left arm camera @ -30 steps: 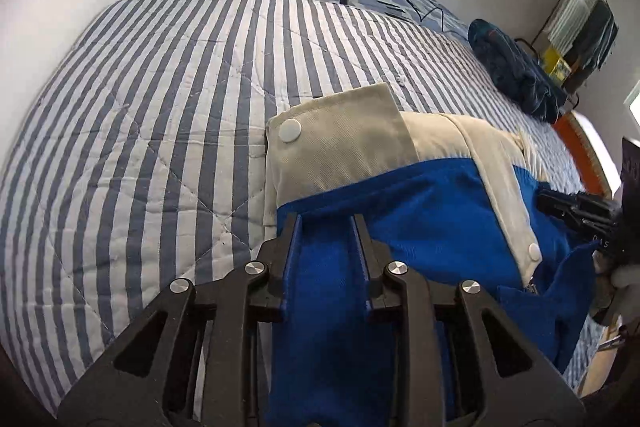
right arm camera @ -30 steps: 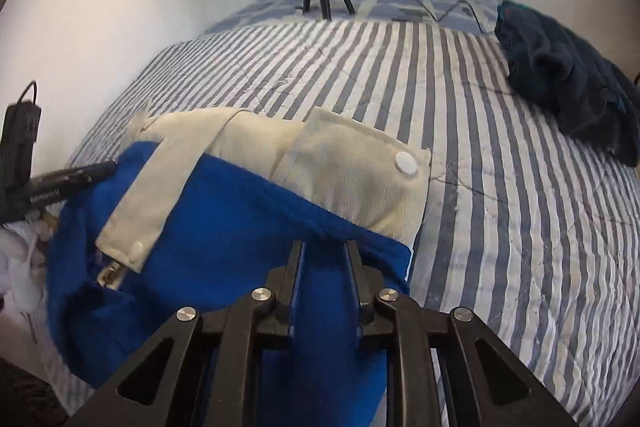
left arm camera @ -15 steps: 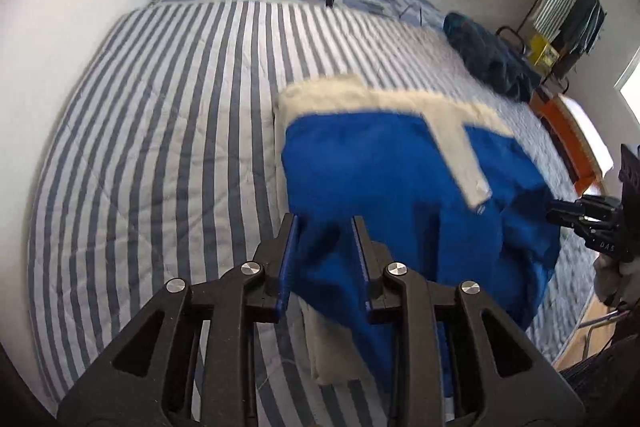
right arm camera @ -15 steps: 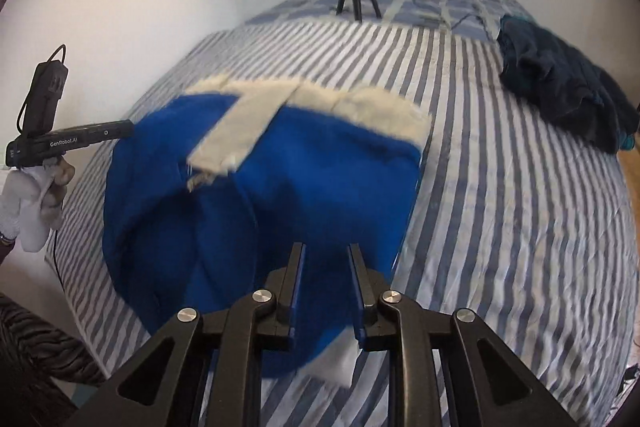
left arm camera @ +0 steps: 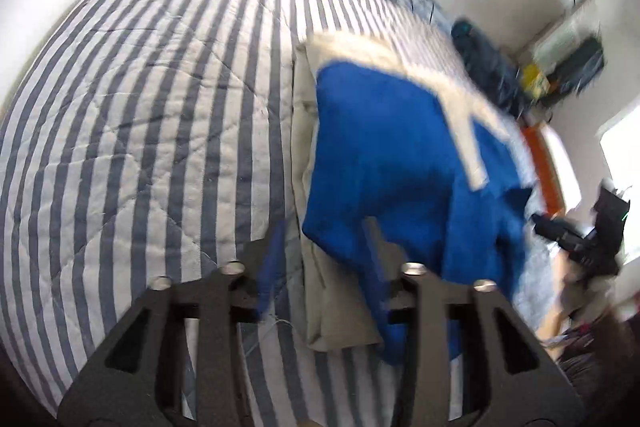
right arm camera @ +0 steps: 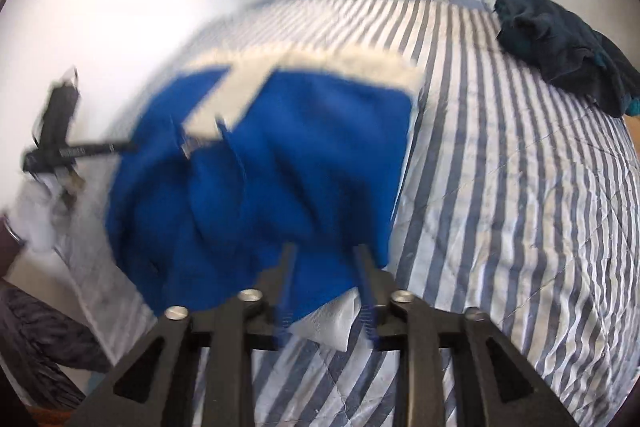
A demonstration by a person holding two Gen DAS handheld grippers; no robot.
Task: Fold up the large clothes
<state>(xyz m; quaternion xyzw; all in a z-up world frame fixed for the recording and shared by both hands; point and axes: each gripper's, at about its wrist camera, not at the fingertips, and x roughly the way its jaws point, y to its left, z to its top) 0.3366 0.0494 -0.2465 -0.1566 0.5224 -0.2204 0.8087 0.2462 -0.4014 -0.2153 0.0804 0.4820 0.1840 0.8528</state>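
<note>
Both claws spread, empty: left gripper (left arm camera: 320, 267), right gripper (right arm camera: 324, 279) above blue garment (right arm camera: 280, 167) on striped bed (right arm camera: 520, 187). Fold laid; next, regrip an edge.

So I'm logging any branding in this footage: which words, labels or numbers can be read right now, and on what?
None can be read.
White lettering on the black finger of the left gripper, seen from the right wrist: too blurred to read.
Right gripper, seen from the left wrist: no print can be made out.
Blue and cream garment, striped quilt, dark clothing pile: no print shows.
</note>
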